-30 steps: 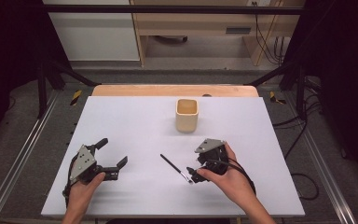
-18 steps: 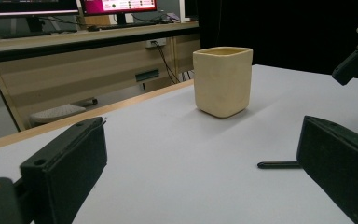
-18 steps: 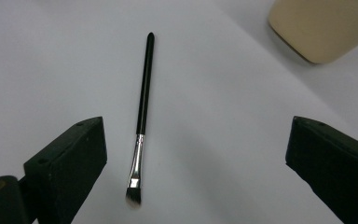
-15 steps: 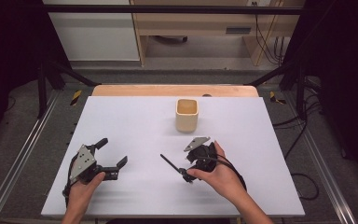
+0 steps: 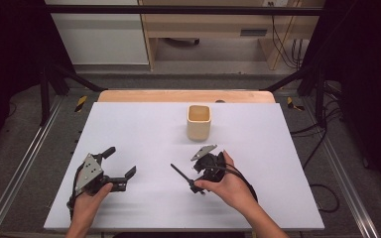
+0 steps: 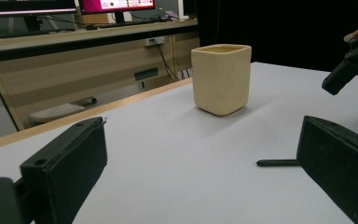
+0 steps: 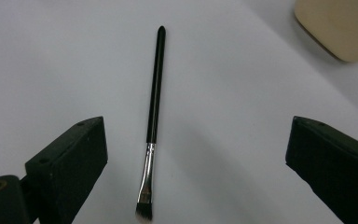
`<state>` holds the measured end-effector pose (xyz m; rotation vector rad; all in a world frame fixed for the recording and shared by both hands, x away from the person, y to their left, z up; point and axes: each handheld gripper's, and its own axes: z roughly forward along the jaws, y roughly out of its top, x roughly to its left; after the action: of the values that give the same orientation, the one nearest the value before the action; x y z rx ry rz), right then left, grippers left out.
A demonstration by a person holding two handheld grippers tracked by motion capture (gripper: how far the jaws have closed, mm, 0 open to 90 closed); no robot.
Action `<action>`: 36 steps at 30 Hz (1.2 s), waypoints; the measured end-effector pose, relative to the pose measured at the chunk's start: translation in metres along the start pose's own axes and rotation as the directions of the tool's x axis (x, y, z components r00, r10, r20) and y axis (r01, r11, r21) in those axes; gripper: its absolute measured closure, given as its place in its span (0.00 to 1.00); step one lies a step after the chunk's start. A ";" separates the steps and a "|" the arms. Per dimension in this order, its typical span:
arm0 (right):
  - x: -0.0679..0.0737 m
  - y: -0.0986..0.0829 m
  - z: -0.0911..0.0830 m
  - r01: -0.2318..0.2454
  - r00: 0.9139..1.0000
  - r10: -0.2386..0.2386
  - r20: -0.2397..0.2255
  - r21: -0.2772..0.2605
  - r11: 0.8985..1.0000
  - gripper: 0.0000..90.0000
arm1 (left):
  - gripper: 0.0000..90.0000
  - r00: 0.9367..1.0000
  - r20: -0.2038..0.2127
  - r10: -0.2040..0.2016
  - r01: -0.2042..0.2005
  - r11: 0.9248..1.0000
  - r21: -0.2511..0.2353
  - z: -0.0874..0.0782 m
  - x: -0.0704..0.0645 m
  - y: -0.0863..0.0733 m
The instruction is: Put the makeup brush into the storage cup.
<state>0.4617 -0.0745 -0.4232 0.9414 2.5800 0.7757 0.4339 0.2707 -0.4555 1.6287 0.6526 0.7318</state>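
Brush (image 7: 154, 98) is the thing to pick up: a slim black one with a metal ferrule and short bristles, lying flat on the white table (image 5: 144, 129), in front of the cup (image 5: 198, 122) and well apart from it.

Going left to right in the high view: the left tongs (image 5: 120, 163) rest low on the table at the near left, jaws spread wide with nothing between them. In the left gripper view they face the cup, with the tip of the brush handle showing past one jaw. They have no part in this step, I judge, and are best left where they are.

Further right, the brush lies at a slant, just beside the right hand (image 5: 228, 186). The right tongs (image 5: 202, 179) hover over it, jaws wide apart and empty. In the right gripper view the brush runs lengthwise up between them, closer to the left-hand jaw.

To grasp well, I would shift the right tongs a little so that the handle sits midway, come straight down until the jaw tips nearly touch the table, then close across the black handle just above the ferrule. A thin round handle could roll or slip out of an off-centre pinch.
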 end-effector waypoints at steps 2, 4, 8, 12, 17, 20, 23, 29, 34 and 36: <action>0.001 0.001 0.002 -0.006 1.000 0.006 -0.001 0.010 1.000 0.06 | 0.02 1.000 -0.002 0.004 -0.004 1.000 0.001 0.000 0.000 0.000; 0.002 0.002 0.003 -0.003 1.000 0.003 -0.006 0.010 1.000 0.06 | 0.02 1.000 -0.005 0.002 -0.002 1.000 -0.005 0.000 0.000 0.001; 0.005 0.005 0.005 0.002 1.000 -0.002 -0.012 0.015 1.000 0.06 | 0.02 1.000 -0.004 0.000 0.000 1.000 0.001 0.000 0.000 0.000; 0.006 0.008 0.008 0.010 1.000 -0.010 -0.015 0.014 1.000 0.06 | 0.02 1.000 0.000 -0.001 0.001 1.000 0.000 0.000 0.000 0.000; 0.009 0.012 0.013 0.010 1.000 -0.010 -0.022 0.025 1.000 0.07 | 0.02 1.000 -0.002 -0.003 0.003 1.000 -0.002 0.000 0.001 0.000; 0.010 0.014 0.016 0.016 1.000 -0.015 -0.022 0.030 0.999 0.07 | 0.02 1.000 -0.003 -0.005 0.005 1.000 -0.005 -0.001 0.001 0.000; 0.011 0.016 0.020 0.006 1.000 -0.005 -0.027 0.037 0.999 0.07 | 0.02 1.000 -0.003 -0.005 0.005 1.000 -0.009 -0.001 0.001 0.001; 0.012 0.019 0.027 -0.001 1.000 0.002 -0.030 0.042 0.999 0.07 | 0.02 1.000 -0.003 -0.007 0.007 1.000 -0.006 -0.001 0.001 0.001; 0.014 0.021 0.031 -0.003 1.000 0.004 -0.030 0.037 0.999 0.07 | 0.02 1.000 -0.018 -0.009 0.009 1.000 -0.009 0.000 0.001 0.001; 0.014 0.021 0.033 -0.005 1.000 0.006 -0.030 0.036 0.999 0.07 | 0.02 1.000 -0.017 -0.010 0.009 1.000 -0.008 -0.001 0.002 0.001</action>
<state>0.4758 -0.0387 -0.4386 0.9547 2.6268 0.7521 0.4347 0.2731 -0.4544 1.6129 0.6688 0.7414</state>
